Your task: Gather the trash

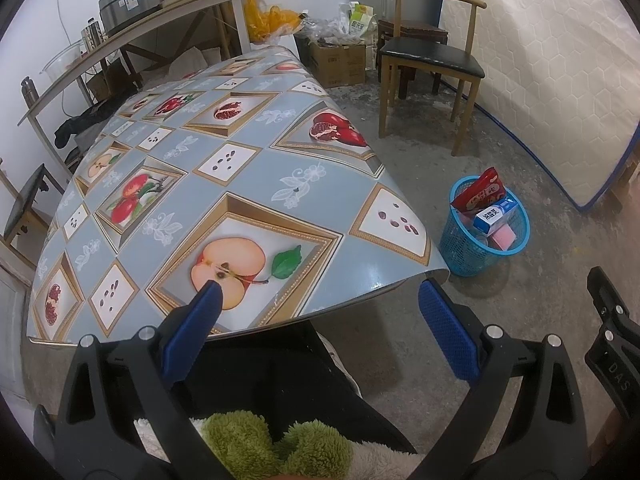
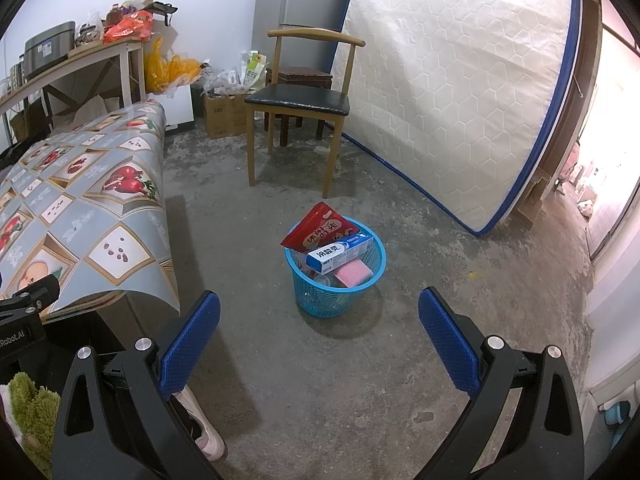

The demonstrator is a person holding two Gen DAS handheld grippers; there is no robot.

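Concrete floor (image 2: 320,360) under right gripper (image 2: 319,322), left gripper (image 1: 320,312) at table (image 1: 240,168) edge, both wide, empty

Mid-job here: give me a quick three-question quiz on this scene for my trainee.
1. True or false: the blue basket stands on the table.
2. Which item sits highest in the basket?
A. red snack bag
B. toothpaste box
C. pink packet
3. Fill in: the left gripper and the right gripper both have their jaws ____, holding nothing.

Key:
1. False. It stands on the concrete floor, beside the table.
2. A. The bag sticks up above the rim.
3. Open.
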